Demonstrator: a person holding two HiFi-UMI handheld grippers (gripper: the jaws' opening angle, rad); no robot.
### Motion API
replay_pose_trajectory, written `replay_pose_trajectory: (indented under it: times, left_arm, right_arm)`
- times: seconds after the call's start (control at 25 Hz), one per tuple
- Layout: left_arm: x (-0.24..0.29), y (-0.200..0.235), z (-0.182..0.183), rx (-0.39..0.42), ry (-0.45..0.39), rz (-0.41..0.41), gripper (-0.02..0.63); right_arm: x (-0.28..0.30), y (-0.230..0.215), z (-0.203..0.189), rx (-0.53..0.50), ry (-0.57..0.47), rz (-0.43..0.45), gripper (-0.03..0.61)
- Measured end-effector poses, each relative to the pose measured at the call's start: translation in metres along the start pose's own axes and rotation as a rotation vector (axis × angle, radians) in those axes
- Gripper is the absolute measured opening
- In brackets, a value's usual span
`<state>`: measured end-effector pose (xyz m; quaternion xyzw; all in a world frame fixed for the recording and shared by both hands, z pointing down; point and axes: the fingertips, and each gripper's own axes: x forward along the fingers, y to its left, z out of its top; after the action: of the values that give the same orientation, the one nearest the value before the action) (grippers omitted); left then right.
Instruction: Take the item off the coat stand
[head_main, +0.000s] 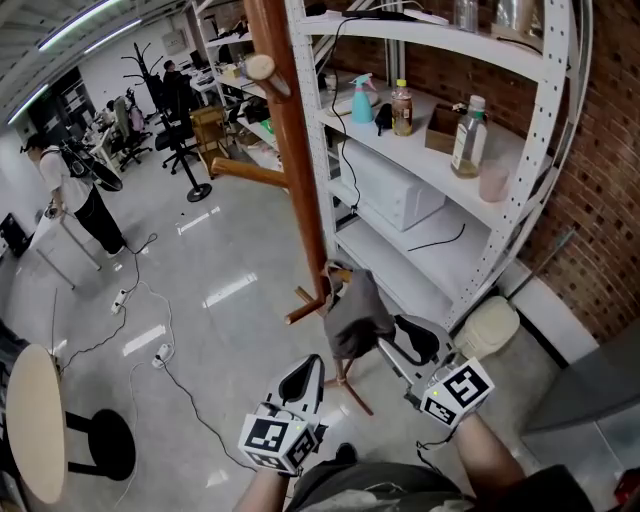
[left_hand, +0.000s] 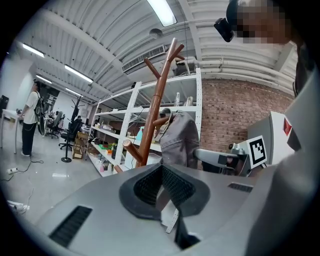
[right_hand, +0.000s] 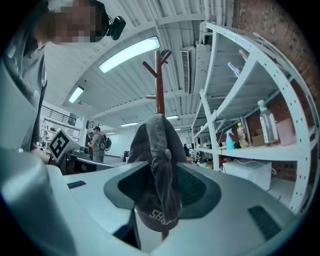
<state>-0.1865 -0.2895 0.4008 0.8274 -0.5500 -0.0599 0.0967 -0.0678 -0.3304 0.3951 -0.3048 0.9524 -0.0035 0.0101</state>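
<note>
A grey cap (head_main: 355, 315) hangs on a low peg of the brown wooden coat stand (head_main: 290, 130). My right gripper (head_main: 395, 335) reaches the cap from the right. In the right gripper view the cap (right_hand: 157, 165) hangs down between the two jaws, which stand apart and do not visibly press on it, with the stand's pole (right_hand: 160, 85) behind. My left gripper (head_main: 305, 375) hovers lower and to the left of the cap, with its jaws together and nothing between them. The left gripper view shows the cap (left_hand: 180, 137), the stand (left_hand: 152, 115) and the right gripper (left_hand: 220, 157) ahead.
A white metal shelf rack (head_main: 440, 150) with bottles, a spray bottle and a white box stands right behind the stand, against a brick wall (head_main: 600, 170). A person (head_main: 75, 195), office chairs and floor cables lie to the left. A round table (head_main: 30, 420) is at near left.
</note>
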Motion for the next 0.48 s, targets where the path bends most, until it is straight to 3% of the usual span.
replay_pose_trajectory:
  times: [0.48]
  left_arm:
    - [0.01,0.009,-0.006,-0.015,0.017,-0.012,0.008]
  right_arm:
    - [0.021,0.001,0.003,-0.097,0.012,-0.005,0.149]
